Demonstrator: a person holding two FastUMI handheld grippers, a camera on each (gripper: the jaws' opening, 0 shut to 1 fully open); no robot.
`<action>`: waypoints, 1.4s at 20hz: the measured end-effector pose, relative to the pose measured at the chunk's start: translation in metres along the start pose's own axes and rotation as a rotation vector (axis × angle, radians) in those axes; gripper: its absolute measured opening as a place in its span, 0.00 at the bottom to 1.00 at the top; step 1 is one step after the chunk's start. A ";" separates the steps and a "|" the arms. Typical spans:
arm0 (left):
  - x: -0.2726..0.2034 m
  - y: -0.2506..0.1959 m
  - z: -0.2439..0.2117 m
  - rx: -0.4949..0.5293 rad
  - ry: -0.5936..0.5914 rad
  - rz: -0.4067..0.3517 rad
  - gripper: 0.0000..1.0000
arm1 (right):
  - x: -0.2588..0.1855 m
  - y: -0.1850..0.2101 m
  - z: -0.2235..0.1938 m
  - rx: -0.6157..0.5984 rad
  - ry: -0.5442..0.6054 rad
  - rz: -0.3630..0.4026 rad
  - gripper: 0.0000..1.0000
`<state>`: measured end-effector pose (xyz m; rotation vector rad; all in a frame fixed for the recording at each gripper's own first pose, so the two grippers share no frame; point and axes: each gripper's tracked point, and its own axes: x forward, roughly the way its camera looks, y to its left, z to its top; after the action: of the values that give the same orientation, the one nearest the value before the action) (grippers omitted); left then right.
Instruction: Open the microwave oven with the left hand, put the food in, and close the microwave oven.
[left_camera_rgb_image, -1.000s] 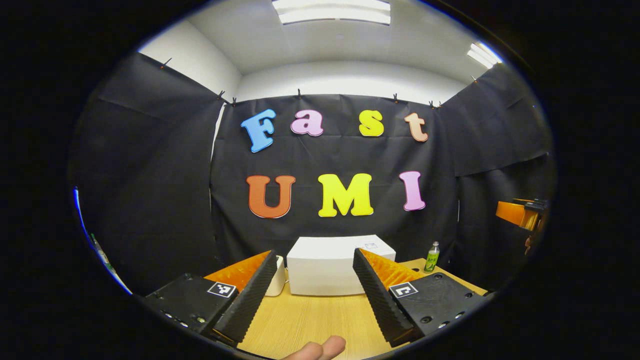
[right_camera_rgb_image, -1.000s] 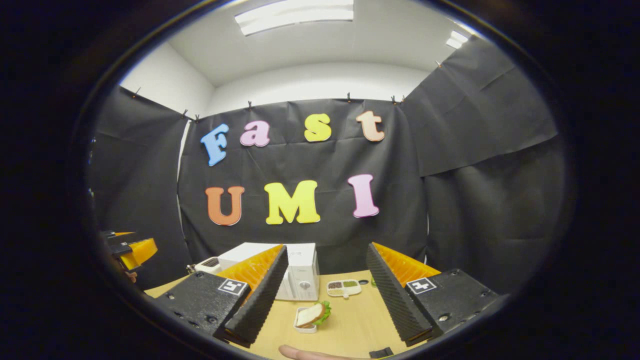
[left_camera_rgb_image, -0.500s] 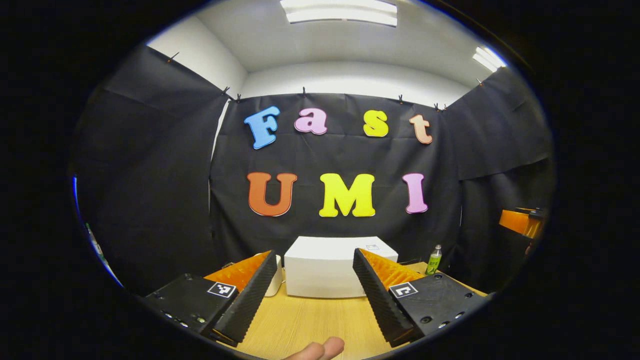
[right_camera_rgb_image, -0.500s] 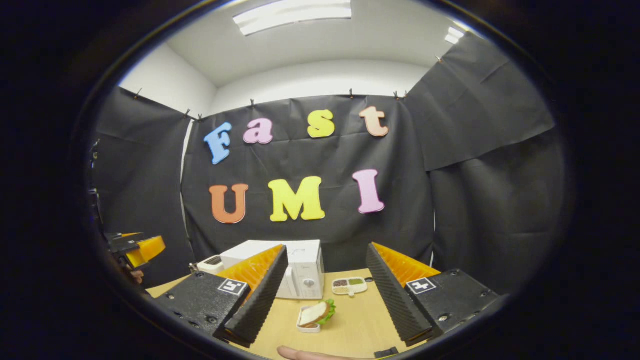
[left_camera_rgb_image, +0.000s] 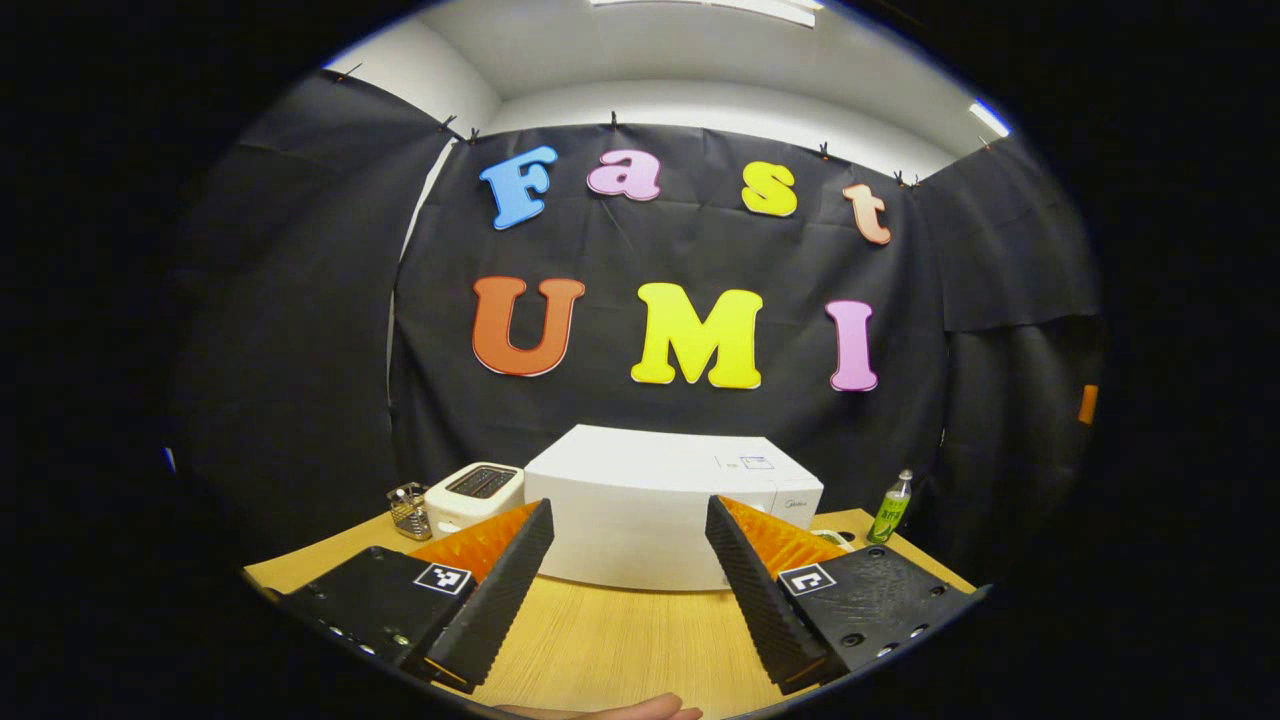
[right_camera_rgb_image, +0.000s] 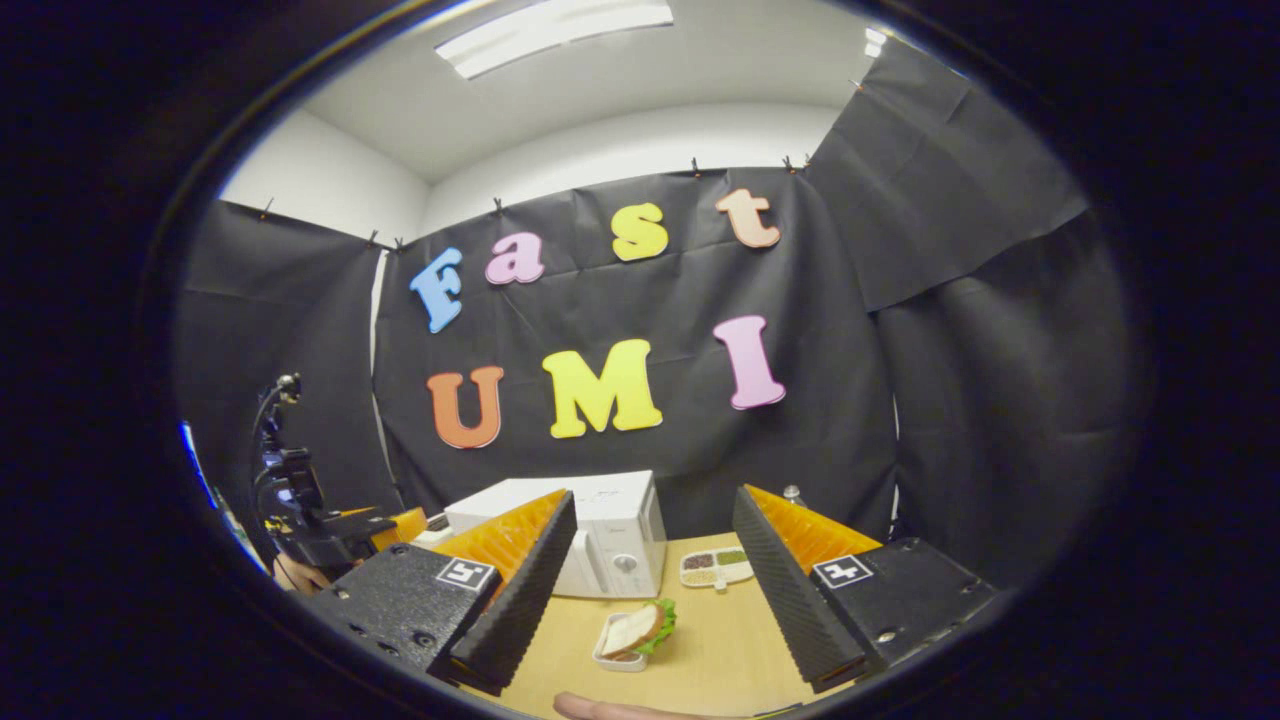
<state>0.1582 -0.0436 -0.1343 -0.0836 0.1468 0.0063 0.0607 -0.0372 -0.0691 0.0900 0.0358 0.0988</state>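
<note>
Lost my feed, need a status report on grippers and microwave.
Left gripper open, facing microwave. Right gripper open above sandwich. Microwave door shut. Nothing in the way.

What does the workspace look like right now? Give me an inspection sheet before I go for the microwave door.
Surface: wooden table, bare between grippers and oven.
Job's things: white microwave, door appears closed; sandwich in small white tray in front of it.
Clutter: toaster, wire utensil holder, green bottle, divided dish.
Grippers: left gripper open, empty; right gripper open, empty.
Cables: nothing seen.
Surroundings: black cloth walls, ceiling lights.
</note>
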 end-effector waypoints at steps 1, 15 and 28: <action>0.017 -0.009 -0.009 0.002 0.008 -0.011 0.95 | 0.004 -0.009 -0.001 -0.007 -0.002 -0.016 0.91; 0.160 -0.121 -0.120 0.010 0.129 -0.107 0.94 | 0.020 -0.108 -0.045 -0.009 0.051 -0.128 0.91; 0.180 -0.138 -0.160 0.081 0.194 -0.141 0.18 | 0.013 -0.166 -0.091 0.006 0.127 -0.245 1.00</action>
<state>0.3147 -0.1945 -0.3066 -0.0138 0.3346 -0.1488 0.0864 -0.1927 -0.1757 0.0848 0.1737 -0.1411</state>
